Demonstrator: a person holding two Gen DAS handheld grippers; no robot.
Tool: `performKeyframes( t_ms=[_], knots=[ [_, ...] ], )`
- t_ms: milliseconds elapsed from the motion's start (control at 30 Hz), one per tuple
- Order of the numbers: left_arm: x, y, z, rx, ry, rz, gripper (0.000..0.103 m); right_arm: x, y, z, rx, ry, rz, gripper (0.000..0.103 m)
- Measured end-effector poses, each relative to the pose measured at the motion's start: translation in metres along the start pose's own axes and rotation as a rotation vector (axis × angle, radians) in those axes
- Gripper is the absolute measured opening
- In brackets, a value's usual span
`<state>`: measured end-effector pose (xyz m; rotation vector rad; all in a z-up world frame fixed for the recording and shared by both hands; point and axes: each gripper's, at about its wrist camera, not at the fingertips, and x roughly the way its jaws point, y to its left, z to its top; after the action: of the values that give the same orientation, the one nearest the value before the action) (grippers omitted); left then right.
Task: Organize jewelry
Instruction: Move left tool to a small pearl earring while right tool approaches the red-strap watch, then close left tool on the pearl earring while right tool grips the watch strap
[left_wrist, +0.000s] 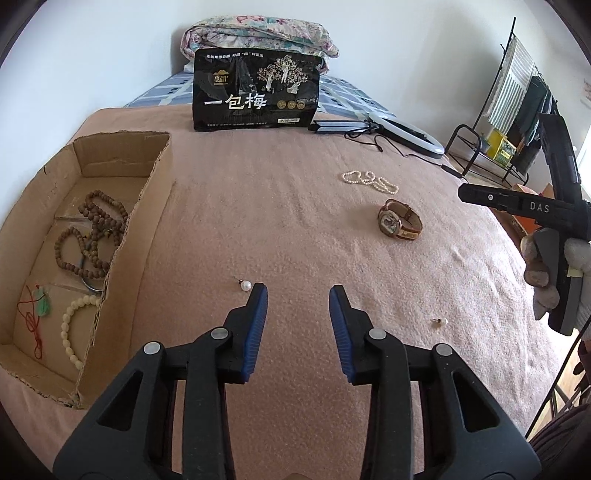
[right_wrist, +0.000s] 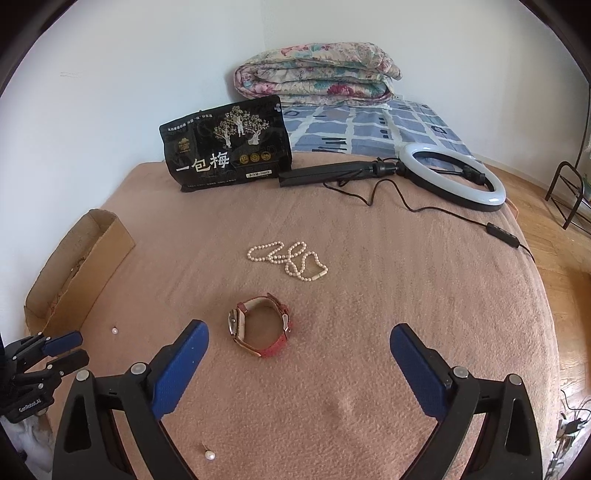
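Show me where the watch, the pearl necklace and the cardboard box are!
watch (right_wrist: 260, 325): right wrist view, on its red strap.
pearl necklace (right_wrist: 291, 256): right wrist view, middle loops.
cardboard box (left_wrist: 122, 153): left wrist view, far inner wall.

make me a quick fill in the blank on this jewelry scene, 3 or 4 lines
1. The watch lies on the blanket between the open fingers of the ____ gripper.
2. The brown bead strands lie inside the ____.
3. The green pendant hangs on a ____ cord.
4. The number of loose pearl earrings on the blanket is ____.

Missing words: right; box; red; two
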<state>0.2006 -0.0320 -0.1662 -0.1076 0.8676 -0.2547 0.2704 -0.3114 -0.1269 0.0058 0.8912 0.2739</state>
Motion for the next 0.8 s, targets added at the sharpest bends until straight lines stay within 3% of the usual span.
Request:
performKeyframes(
  t_ms=[167, 533, 633, 800],
  knots=[
    [0.016, 0.007, 0.001, -0.002, 0.018, 0.038, 0.032, 0.01, -0.006, -0.003, 0.011, 0.018, 0.01, 0.094],
    [0.036, 0.018, 0.002, -0.032, 0.04, 0.079, 0.029, 0.033, 0.002, 0.0, -0.014, 0.065, 0.039, 0.073],
    [0.041, 0.02, 0.003, -0.039, 0.051, 0.09, 0.022, 0.04, 0.004, 0.001, -0.019, 0.081, 0.039, 0.067],
    [0.048, 0.024, 0.001, -0.044, 0.062, 0.099, 0.022, 0.05, 0.006, 0.001, -0.022, 0.1, 0.029, 0.064]
  ],
)
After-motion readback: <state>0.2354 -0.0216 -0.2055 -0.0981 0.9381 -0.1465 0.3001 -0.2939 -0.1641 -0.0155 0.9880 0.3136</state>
